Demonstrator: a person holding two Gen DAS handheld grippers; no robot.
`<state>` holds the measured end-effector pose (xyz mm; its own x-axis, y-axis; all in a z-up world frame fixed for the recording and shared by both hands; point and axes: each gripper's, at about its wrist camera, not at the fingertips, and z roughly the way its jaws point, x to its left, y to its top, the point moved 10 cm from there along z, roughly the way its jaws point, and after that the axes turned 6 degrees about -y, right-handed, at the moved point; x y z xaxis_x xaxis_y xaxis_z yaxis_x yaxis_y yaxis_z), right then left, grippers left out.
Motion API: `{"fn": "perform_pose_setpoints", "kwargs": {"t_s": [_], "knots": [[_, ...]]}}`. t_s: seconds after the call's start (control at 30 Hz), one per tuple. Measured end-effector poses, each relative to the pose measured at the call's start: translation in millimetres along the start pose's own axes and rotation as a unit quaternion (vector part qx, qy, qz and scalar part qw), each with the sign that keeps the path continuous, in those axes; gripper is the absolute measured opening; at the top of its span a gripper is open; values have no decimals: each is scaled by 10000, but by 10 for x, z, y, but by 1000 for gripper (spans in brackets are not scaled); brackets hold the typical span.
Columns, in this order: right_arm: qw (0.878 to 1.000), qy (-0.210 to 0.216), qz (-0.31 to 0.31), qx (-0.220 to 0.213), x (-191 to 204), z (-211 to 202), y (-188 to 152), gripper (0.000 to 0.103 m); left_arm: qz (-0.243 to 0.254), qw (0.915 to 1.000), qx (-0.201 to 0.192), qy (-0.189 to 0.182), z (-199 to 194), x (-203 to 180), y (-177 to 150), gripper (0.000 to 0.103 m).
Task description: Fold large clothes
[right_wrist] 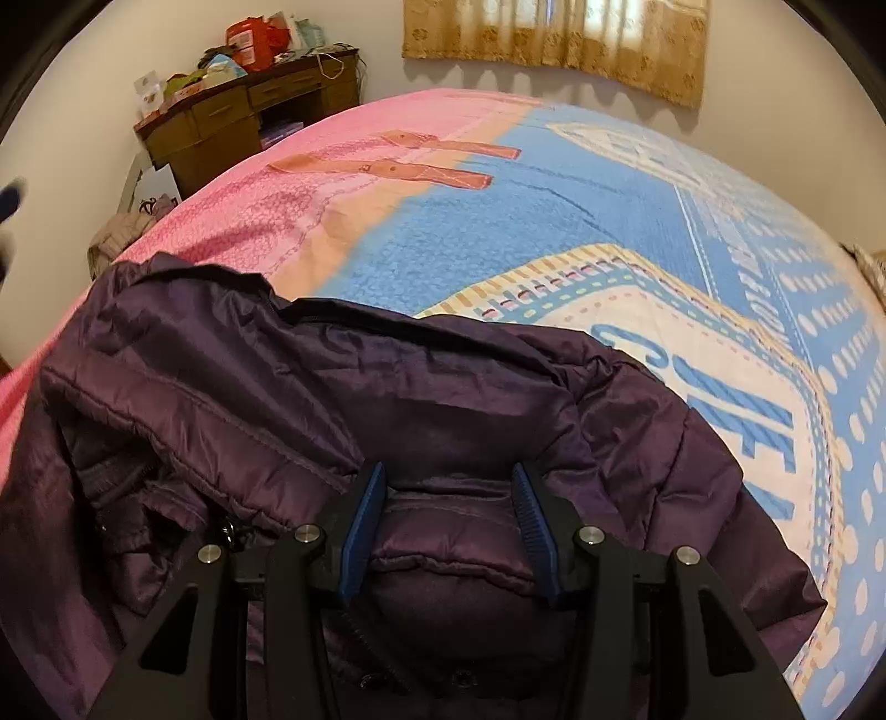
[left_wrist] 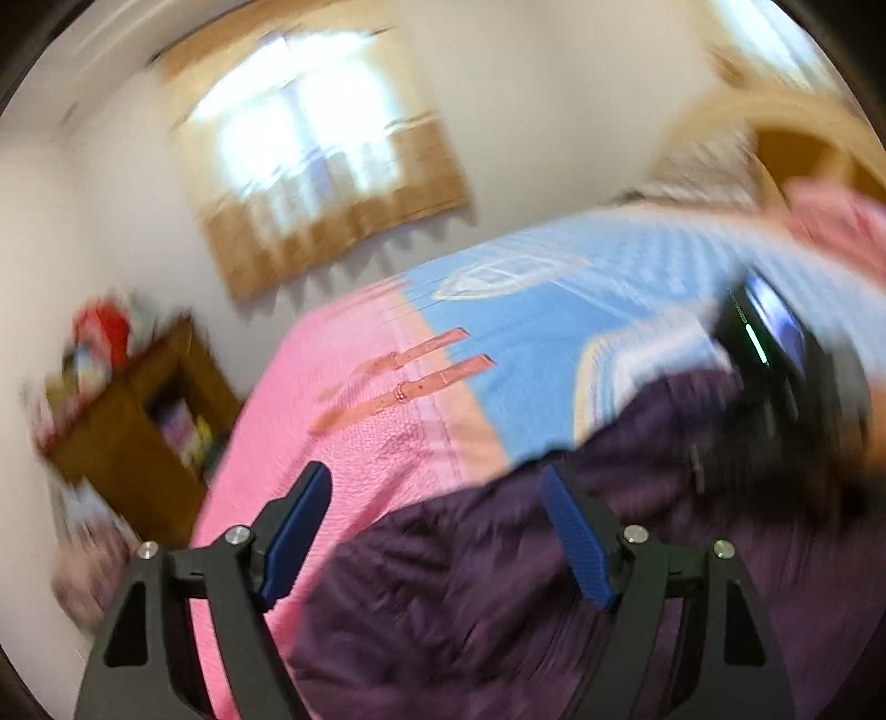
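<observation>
A dark purple padded jacket lies crumpled on the near part of a bed with a pink and blue cover. My right gripper is open just above the jacket, its blue pads either side of a puffed fold. In the blurred left wrist view my left gripper is open wide and empty, held above the jacket's edge where it meets the pink cover. The right gripper's black body shows at the right of that view.
A brown wooden desk piled with clutter stands by the wall beyond the bed's far left corner. A curtained window is on the far wall. A grey garment lies on the floor beside the bed.
</observation>
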<state>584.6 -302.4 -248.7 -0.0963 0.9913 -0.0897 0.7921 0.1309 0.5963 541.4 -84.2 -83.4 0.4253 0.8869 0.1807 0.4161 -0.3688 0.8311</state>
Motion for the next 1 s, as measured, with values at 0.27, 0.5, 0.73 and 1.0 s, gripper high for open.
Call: {"fn": "perform_pose_setpoints", "kwargs": {"t_s": [0.27,0.5,0.73,1.0], "knots": [[9970,477,522,-311,-53,1,-43,49,-38,9881,1520,240,884,-127,-920,84],[9991,143,281,-284,9,27,-56,49,-426,9861,1564,366,1006,-13,-1045,103],[9994,-205,22,-266,43,62,-52,49,-514,9847,1622,370,1065,-28,-1026,103],[9991,-320,-57,-265,52,65,-51,49,-469,9849,1612,414,1073,-35,-1017,103]]}}
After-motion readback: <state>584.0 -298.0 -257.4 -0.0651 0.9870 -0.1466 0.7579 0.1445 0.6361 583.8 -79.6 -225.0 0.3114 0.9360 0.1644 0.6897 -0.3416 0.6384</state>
